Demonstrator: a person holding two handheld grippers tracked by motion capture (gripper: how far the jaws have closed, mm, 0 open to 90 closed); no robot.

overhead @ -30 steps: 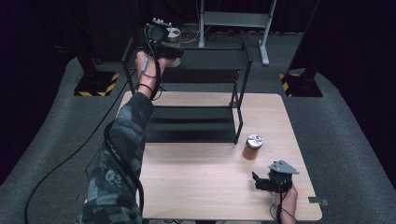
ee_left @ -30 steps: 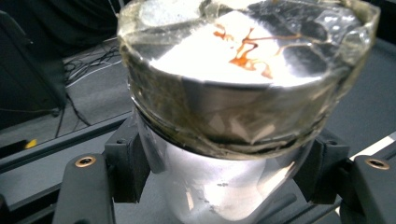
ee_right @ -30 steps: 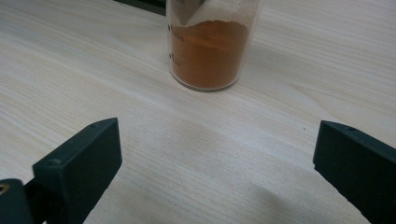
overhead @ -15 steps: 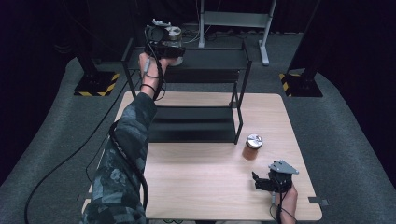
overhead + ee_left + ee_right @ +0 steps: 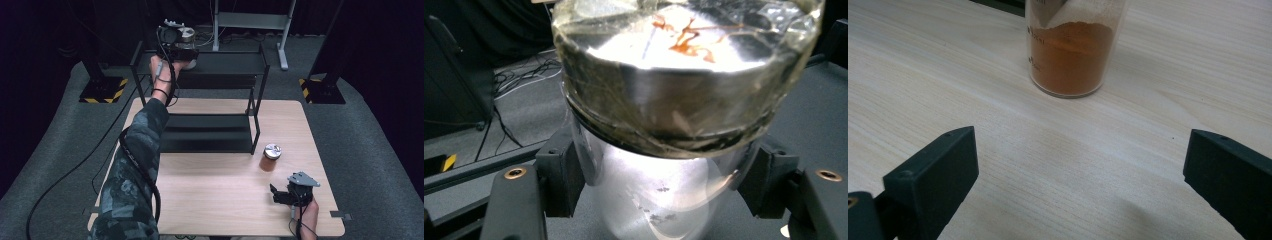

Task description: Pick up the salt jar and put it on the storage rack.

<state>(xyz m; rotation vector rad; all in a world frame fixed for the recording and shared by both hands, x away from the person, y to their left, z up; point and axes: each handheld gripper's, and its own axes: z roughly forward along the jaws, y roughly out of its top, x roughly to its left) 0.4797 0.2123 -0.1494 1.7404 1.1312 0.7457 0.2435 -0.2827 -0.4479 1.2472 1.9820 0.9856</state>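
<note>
High view: our left gripper [image 5: 181,46] clamps a clear jar [image 5: 187,39] at the top shelf of the black rack [image 5: 227,60], near its left end; whether it rests there we cannot tell. Our right gripper [image 5: 280,194], jaws wide, waits near the table's right front corner; the spice jar [image 5: 270,157] is not yet shelved.

We see a clear jar [image 5: 659,165] with a silver lid [image 5: 684,75] streaked rust-red; our tongs' jaws are black; a second jar [image 5: 1073,50] holds orange-brown powder; the tabletop [image 5: 220,200] is pale wood grain; the shelf [image 5: 220,62] is black; our sleeve [image 5: 135,165] is camouflage-patterned.
</note>
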